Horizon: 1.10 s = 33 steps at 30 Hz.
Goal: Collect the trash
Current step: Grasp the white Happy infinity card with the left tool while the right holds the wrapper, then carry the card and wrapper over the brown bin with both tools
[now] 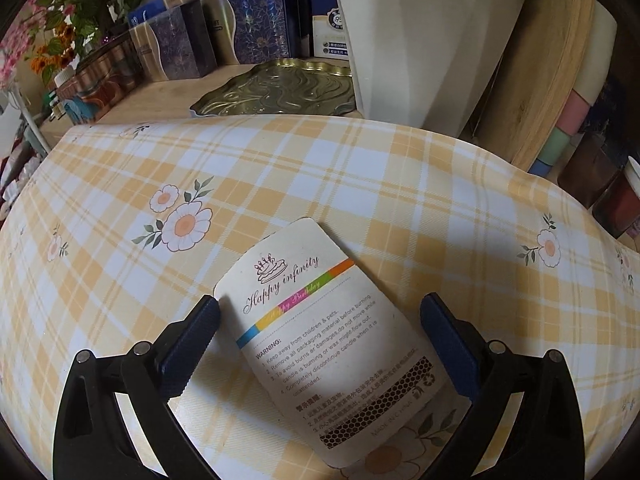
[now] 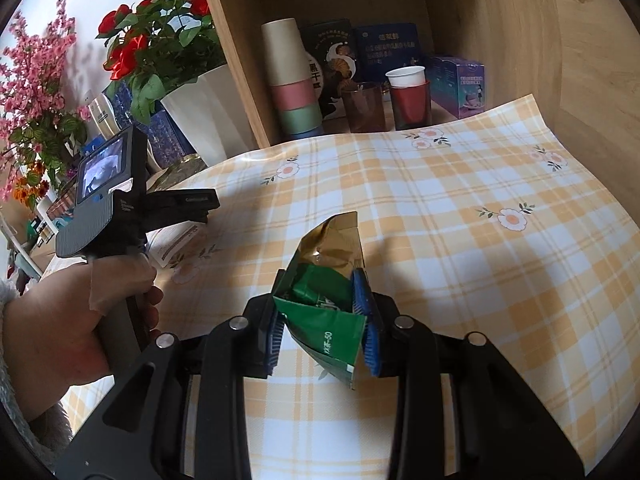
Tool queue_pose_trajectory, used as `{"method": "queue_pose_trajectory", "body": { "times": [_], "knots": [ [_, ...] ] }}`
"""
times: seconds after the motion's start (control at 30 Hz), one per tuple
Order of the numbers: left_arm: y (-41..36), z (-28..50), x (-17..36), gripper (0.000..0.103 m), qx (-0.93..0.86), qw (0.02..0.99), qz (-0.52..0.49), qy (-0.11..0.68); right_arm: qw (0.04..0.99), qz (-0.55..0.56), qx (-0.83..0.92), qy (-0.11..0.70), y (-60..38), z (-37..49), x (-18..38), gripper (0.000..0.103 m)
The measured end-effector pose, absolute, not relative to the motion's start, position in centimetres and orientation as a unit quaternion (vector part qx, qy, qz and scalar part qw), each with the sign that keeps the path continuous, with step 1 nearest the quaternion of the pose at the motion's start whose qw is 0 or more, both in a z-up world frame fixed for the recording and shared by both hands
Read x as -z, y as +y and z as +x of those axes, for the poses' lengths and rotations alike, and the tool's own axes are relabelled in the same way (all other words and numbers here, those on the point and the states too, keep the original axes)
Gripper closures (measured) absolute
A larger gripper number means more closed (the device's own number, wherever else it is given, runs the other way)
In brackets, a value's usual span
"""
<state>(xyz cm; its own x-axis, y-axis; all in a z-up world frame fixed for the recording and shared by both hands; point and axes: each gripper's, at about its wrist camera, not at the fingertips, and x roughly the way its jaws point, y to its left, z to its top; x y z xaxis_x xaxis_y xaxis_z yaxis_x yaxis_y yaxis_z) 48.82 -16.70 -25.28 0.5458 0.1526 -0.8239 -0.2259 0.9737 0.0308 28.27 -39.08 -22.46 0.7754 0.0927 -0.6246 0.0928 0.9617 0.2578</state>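
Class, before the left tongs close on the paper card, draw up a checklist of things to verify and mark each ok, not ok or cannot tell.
1. Left tongs open: ok.
2. White printed paper card lies between their fingers: ok.
3. Card flat on the yellow checked tablecloth: ok.
4. Fingers low enough to catch the card's edges: cannot tell.
5. Right tongs shut on the green and gold foil wrapper: ok.
6. Trash container within view: not ok.
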Motion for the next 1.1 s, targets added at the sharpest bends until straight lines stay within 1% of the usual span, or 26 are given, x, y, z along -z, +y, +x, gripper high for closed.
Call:
{"method": "queue_pose_trajectory", "body": {
  "times": [0.13, 0.3, 0.33, 0.4, 0.43, 0.6, 0.7, 0.9, 1.03, 1.1],
  "knots": [
    [-16.7, 48.1, 25.3, 0.008, -0.087, 0.883, -0.03, 0.46, 0.93, 0.147, 0.0, 0.336, -39.4, 28.3, 22.6, 0.068],
    [-16.1, 46.3, 24.9, 0.029, -0.033, 0.892, -0.004, 0.451, 0.928, 0.154, 0.001, 0.339, -39.7, 28.4, 22.7, 0.069],
    [-16.1, 45.8, 24.8, 0.031, -0.022, 0.892, 0.0, 0.451, 0.928, 0.154, 0.001, 0.339, -39.6, 28.4, 22.7, 0.069],
    [-15.6, 44.6, 24.7, 0.037, 0.013, 0.893, 0.012, 0.45, 0.929, 0.152, 0.002, 0.337, -39.6, 28.3, 22.6, 0.068],
    [-15.4, 44.0, 24.7, 0.038, 0.03, 0.892, 0.016, 0.45, 0.929, 0.151, 0.002, 0.337, -39.5, 28.3, 22.6, 0.068],
    [-12.5, 41.7, 24.3, 0.048, 0.102, 0.885, -0.011, 0.453, 0.931, 0.15, 0.0, 0.334, -39.5, 28.3, 22.5, 0.069],
    [-10.7, 40.5, 24.1, 0.051, 0.121, 0.88, -0.042, 0.458, 0.93, 0.155, 0.0, 0.334, -39.7, 28.3, 22.6, 0.068],
    [-7.4, 37.5, 23.6, 0.051, 0.127, 0.872, -0.097, 0.463, 0.929, 0.153, -0.003, 0.338, -39.6, 28.4, 22.6, 0.069],
    [-5.8, 34.7, 22.6, 0.051, 0.126, 0.876, -0.104, 0.453, 0.933, 0.142, 0.002, 0.331, -39.2, 28.1, 22.3, 0.068],
    [-5.0, 33.0, 21.7, 0.051, 0.13, 0.879, -0.105, 0.446, 0.928, 0.13, 0.011, 0.349, -38.6, 27.9, 22.5, 0.069]
  ]
}}
